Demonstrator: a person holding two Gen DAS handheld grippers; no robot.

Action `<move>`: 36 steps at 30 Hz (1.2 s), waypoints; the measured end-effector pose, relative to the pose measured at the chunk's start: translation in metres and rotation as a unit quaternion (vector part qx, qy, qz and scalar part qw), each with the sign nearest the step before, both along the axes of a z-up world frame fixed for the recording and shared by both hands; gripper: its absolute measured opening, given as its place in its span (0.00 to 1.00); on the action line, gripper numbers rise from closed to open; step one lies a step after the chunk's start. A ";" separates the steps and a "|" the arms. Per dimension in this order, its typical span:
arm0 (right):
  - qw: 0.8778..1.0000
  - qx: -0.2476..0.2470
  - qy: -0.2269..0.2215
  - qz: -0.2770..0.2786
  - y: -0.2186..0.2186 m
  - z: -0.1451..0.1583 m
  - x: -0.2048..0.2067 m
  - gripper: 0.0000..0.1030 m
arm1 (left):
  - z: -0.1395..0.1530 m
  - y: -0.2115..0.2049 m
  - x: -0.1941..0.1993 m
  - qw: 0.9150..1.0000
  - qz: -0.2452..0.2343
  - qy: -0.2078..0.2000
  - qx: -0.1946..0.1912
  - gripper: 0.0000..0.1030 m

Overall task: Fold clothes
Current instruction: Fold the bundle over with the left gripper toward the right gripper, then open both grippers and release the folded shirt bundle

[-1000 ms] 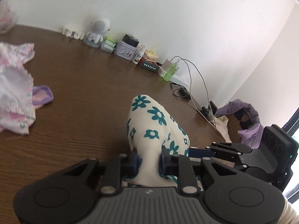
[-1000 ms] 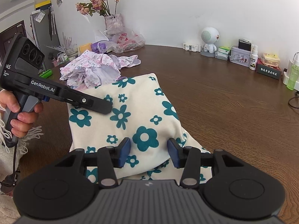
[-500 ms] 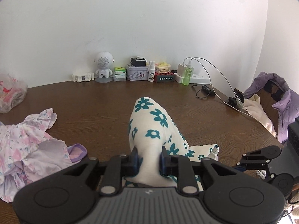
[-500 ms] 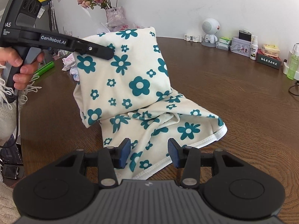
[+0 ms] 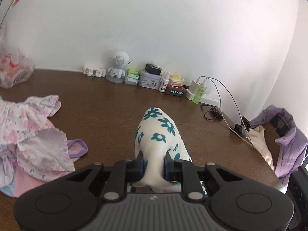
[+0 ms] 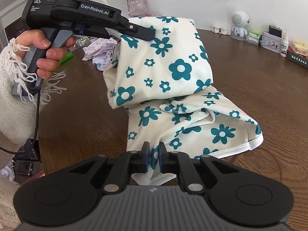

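Observation:
A cream garment with teal flowers hangs partly lifted over the brown table. My left gripper is shut on its upper part and holds it up; the left gripper also shows in the right wrist view. My right gripper is shut on the garment's lower hem at the near table edge. The rest of the cloth lies bunched on the table to the right.
A heap of pink floral clothes lies at the left of the table. A white robot figure, tins, bottles, a charger and cables line the back wall. A purple jacket hangs at the right. A vase of flowers stands behind.
My right gripper was open and has closed on the garment's lower hem. My left gripper has raised its part of the garment higher.

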State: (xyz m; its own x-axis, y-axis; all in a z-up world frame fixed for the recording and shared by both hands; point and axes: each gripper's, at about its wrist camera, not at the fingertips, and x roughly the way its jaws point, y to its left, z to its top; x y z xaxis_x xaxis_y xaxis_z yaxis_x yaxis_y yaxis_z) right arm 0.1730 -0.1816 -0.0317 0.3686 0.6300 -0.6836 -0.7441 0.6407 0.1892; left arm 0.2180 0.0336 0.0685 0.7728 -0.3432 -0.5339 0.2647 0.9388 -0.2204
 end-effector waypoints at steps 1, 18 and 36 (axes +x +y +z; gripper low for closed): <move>1.000 0.003 0.003 0.000 0.001 0.000 -0.001 0.09 | 0.002 -0.013 -0.006 0.999 -0.012 -0.019 0.030 0.17; 0.988 0.028 0.003 -0.150 -0.121 0.024 -0.026 0.13 | -0.094 -0.192 -0.142 0.764 -0.266 -0.293 0.510 0.16; 0.981 0.101 -0.010 -0.163 -0.133 0.041 -0.027 0.31 | -0.098 -0.145 -0.165 0.809 -0.300 -0.205 0.462 0.42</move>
State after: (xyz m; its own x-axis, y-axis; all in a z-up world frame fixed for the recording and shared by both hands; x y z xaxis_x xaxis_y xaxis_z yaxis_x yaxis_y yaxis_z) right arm 0.1462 -0.3144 0.0097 0.5854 0.5974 -0.5480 -0.5099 0.7969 0.3239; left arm 0.0527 -0.1117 -0.0292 0.7924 -0.3233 -0.5173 0.6067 0.3292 0.7236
